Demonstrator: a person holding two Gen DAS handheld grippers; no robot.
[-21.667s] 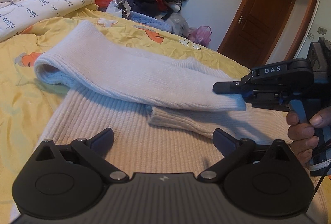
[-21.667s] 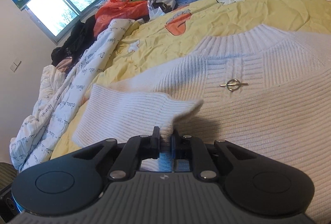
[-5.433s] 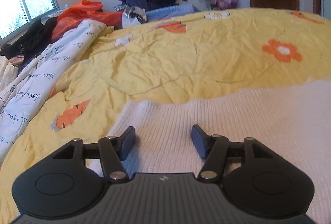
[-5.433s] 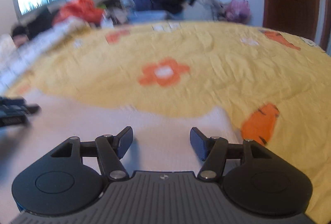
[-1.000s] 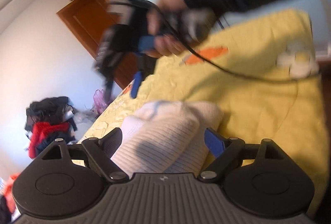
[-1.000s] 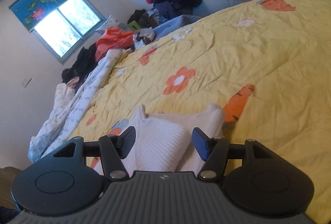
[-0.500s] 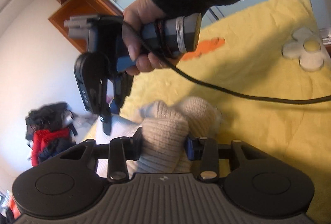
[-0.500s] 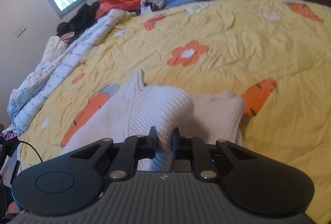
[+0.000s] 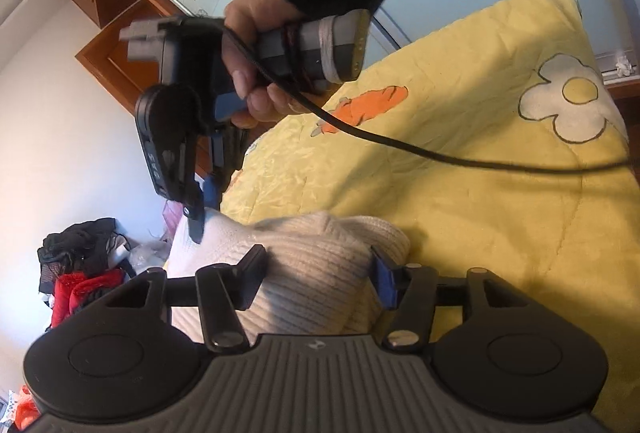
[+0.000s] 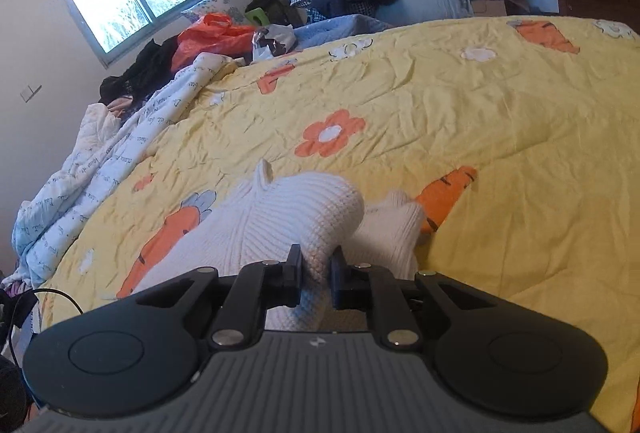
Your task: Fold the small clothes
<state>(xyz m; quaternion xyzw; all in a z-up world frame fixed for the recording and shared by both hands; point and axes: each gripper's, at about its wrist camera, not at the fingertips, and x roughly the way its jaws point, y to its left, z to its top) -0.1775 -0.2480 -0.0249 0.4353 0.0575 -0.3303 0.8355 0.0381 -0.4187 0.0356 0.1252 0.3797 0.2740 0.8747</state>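
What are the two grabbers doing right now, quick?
Left gripper: jaws just widened, sweater bunched between them; grip cannot be told.
Right gripper: shut on a fold of the sweater.

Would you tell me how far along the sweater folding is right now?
Done: the white sweater is already a compact bundle on the yellow bedspread. In hand: the right gripper pinches its knit; the left gripper straddles it, jaws just reopening. Left: squaring it and letting go.
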